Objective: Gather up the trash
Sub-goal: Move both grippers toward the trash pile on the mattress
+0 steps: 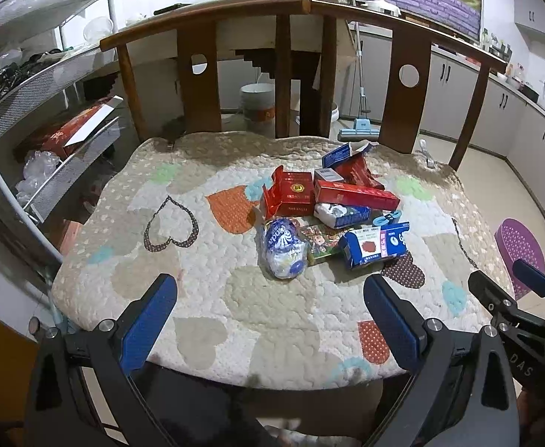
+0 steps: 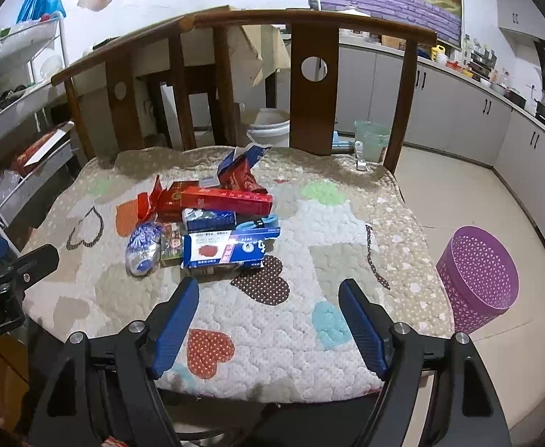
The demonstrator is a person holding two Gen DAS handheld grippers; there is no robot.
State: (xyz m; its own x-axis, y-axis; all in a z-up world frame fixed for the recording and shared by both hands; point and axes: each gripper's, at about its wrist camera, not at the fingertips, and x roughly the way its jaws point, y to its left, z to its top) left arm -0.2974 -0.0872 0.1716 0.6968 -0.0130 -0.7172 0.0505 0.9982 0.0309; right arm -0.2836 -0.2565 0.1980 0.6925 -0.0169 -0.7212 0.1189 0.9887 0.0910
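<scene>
A heap of trash lies on a quilted heart-pattern cushion (image 1: 205,290) over a wooden chair seat: red cartons (image 1: 291,193), a long red box (image 2: 228,199), a blue-and-white box (image 1: 375,246), a crumpled blue-white wrapper (image 1: 283,249), a small green packet (image 1: 319,242). My left gripper (image 1: 270,294) hovers open above the cushion's near edge, nothing between its blue pads. My right gripper (image 2: 270,294) is open too, just short of the blue-and-white box (image 2: 228,247). A purple mesh basket (image 2: 477,279) stands on the floor to the right of the chair.
The chair's wooden backrest (image 1: 302,7) rises behind the heap. A white wire shelf rack (image 1: 30,85) stands close on the left. Grey kitchen cabinets (image 2: 496,126) line the right side beyond tiled floor. A white bucket (image 1: 257,100) and a mop (image 1: 362,126) sit behind the chair.
</scene>
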